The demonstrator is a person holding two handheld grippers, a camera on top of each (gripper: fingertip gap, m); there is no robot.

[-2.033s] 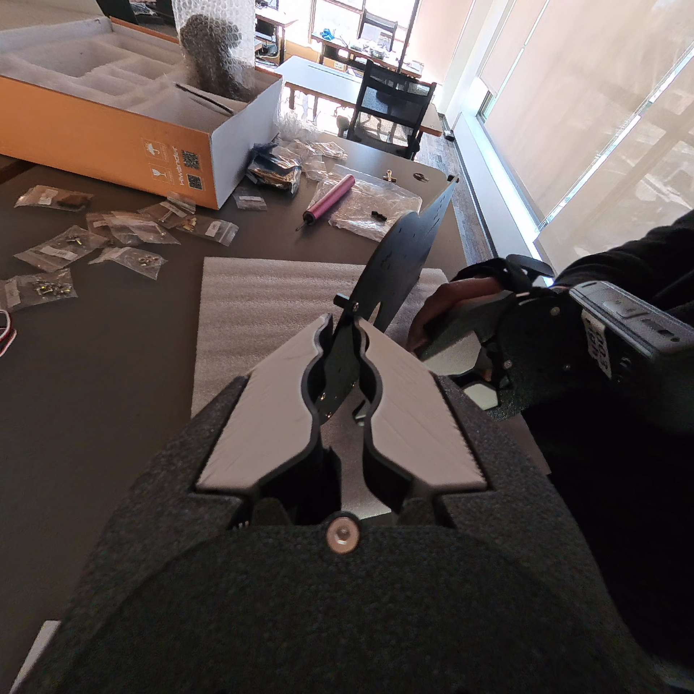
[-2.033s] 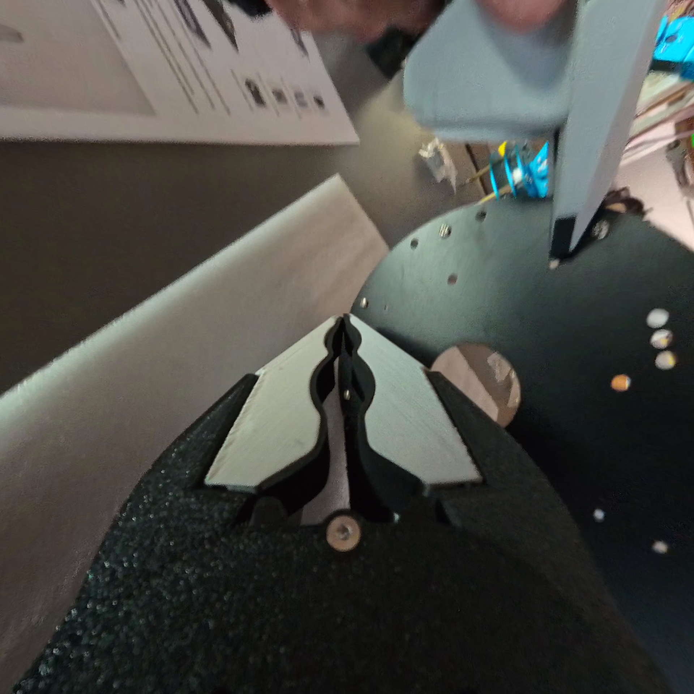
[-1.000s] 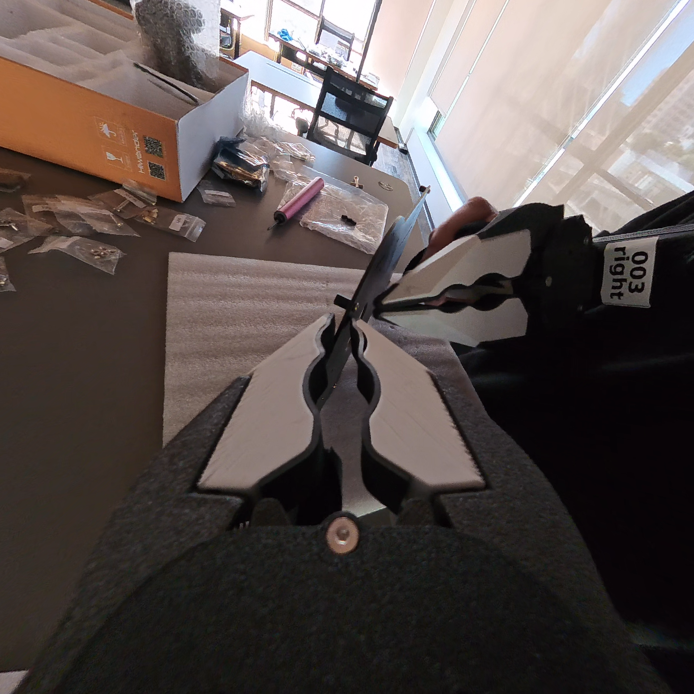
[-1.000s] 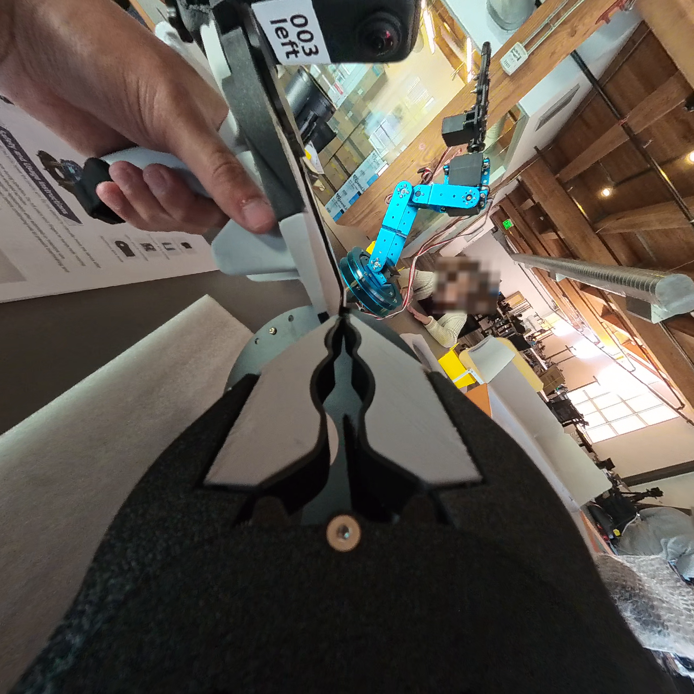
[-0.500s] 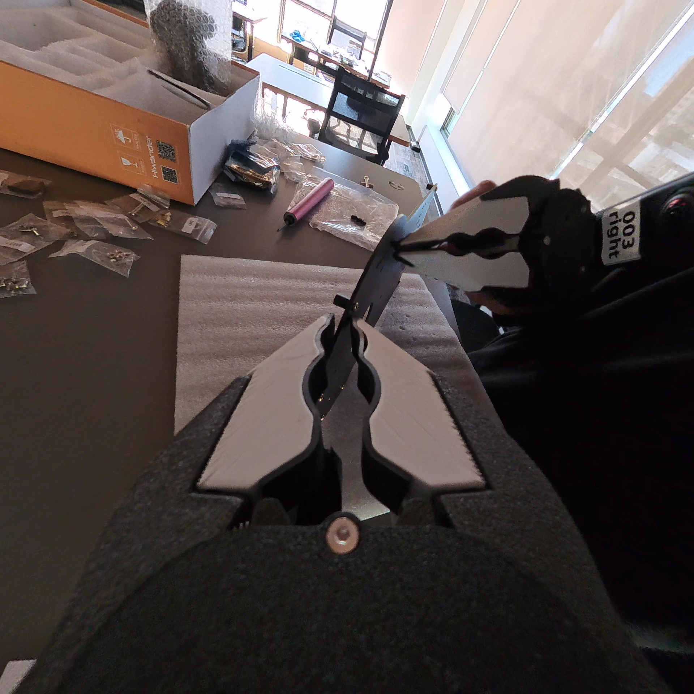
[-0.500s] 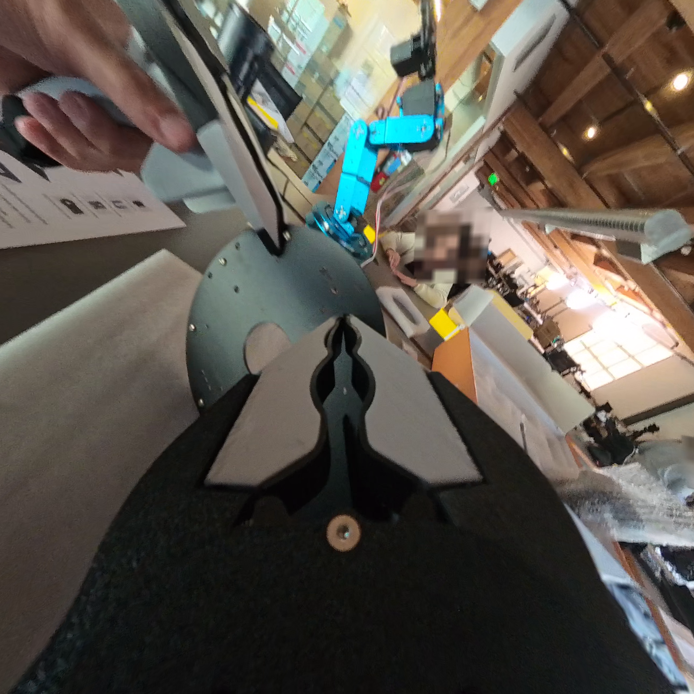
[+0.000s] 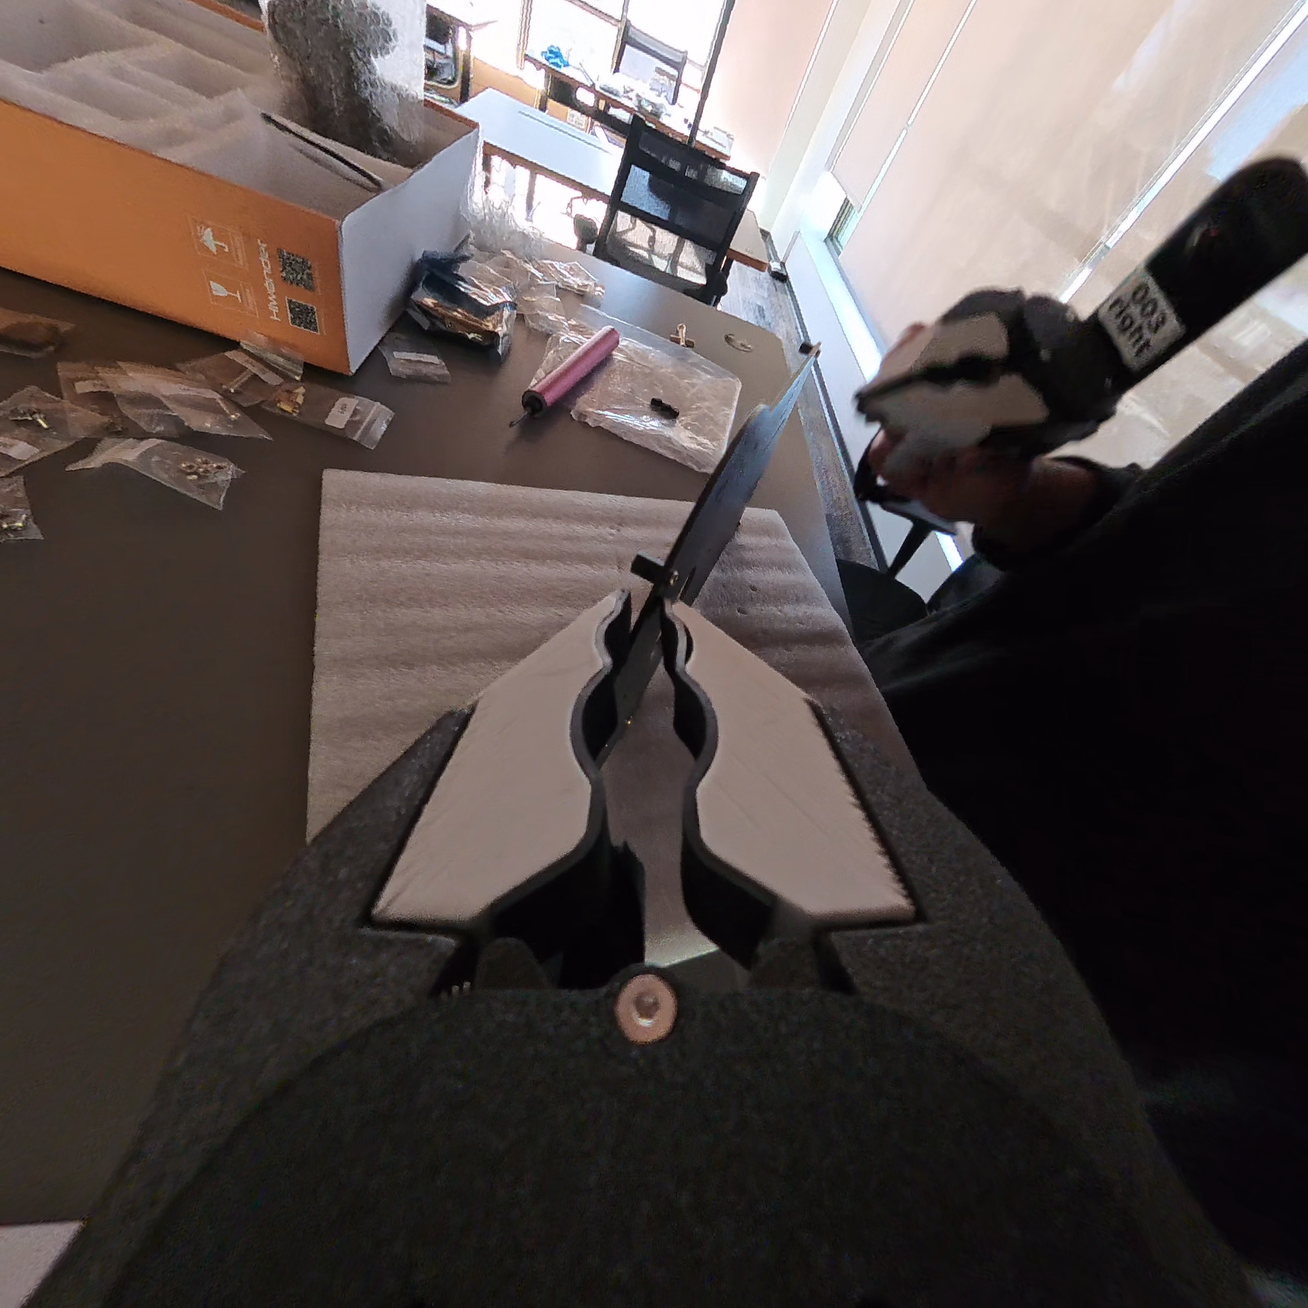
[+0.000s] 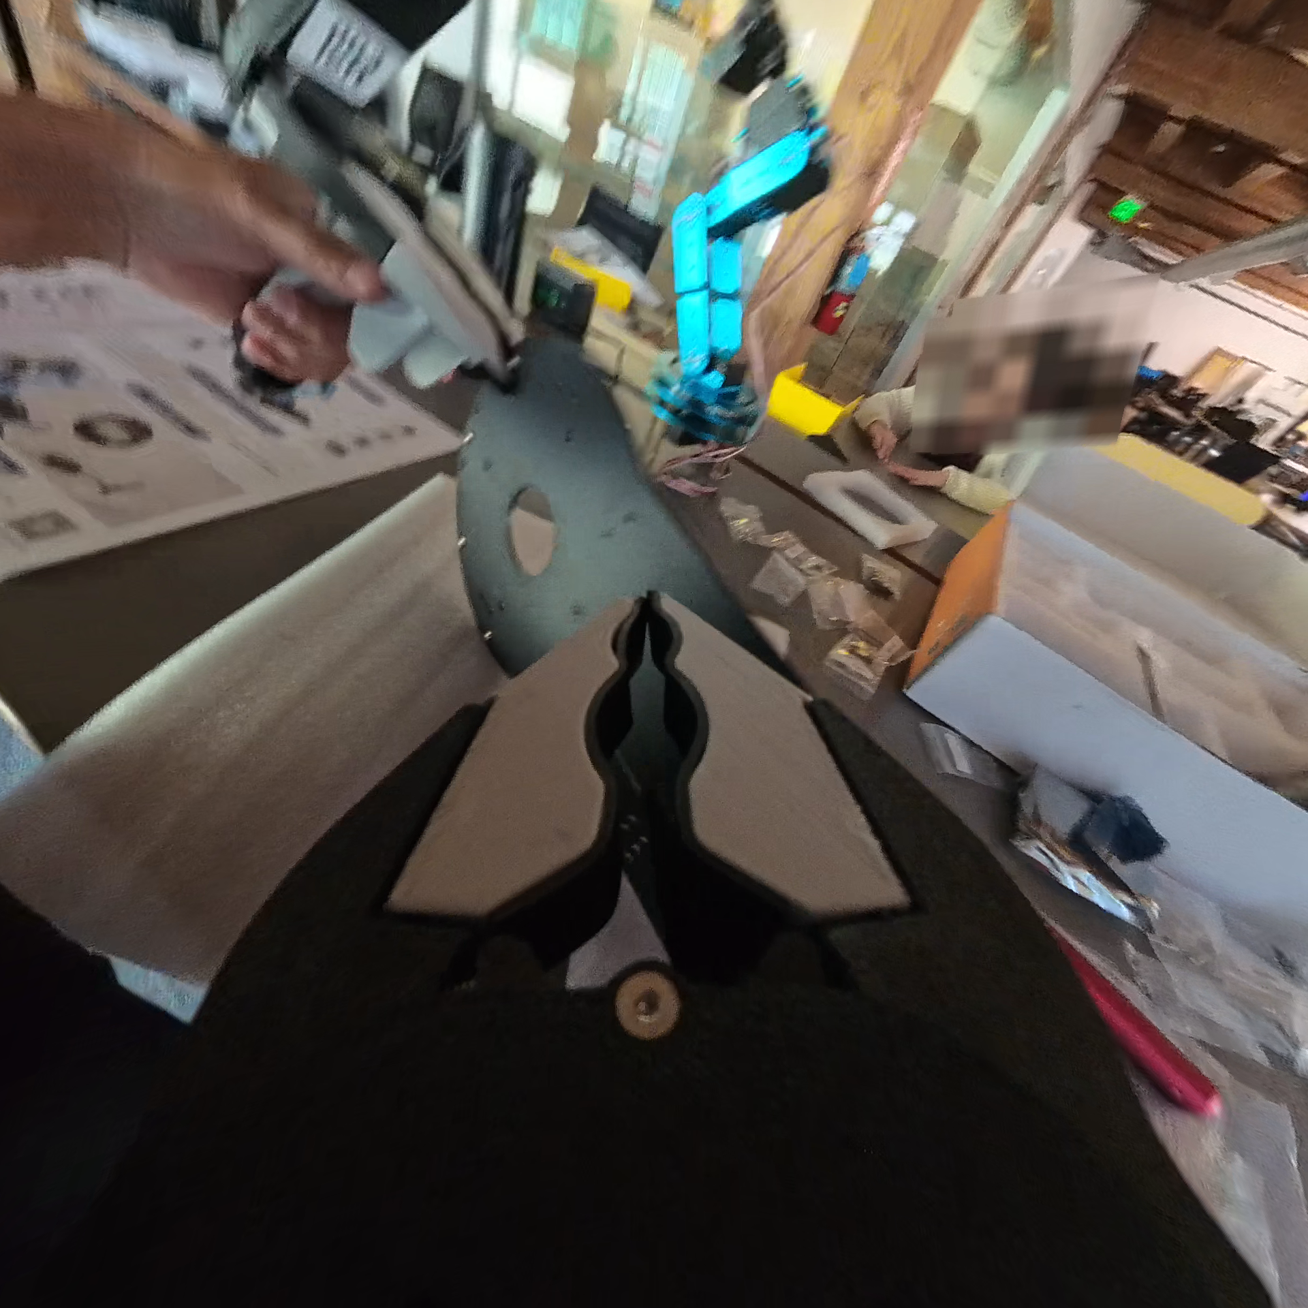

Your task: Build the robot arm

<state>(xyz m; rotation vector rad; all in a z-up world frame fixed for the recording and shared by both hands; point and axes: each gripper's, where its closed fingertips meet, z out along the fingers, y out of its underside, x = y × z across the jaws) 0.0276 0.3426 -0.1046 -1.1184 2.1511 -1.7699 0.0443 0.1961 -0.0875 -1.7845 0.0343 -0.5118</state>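
While left gripper [image 7: 655, 609] is clamping black round plate [image 7: 736, 488] edge-up over foam sheet [image 7: 460, 559] on dark table [image 7: 141, 637], right gripper [image 8: 647, 609] is hovering clenched, empty, beside plate. Right view alone is showing blue robot arm [image 8: 715, 283] beyond it.

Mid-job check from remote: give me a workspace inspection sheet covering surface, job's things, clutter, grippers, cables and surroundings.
Surface: dark tabletop with a white foam sheet on it.
Job's things: round black metal plate with holes, held on edge above the foam sheet.
Clutter: open orange-and-white cardboard box, small clear bags of hardware, pink cylindrical tool, printed sheet.
Grippers: left gripper shut on the plate's edge; right gripper shut, empty, off the plate.
Cables: thin wires at the blue robot arm's base, blurred.
Surroundings: black chair, blinds-covered windows, seated person.
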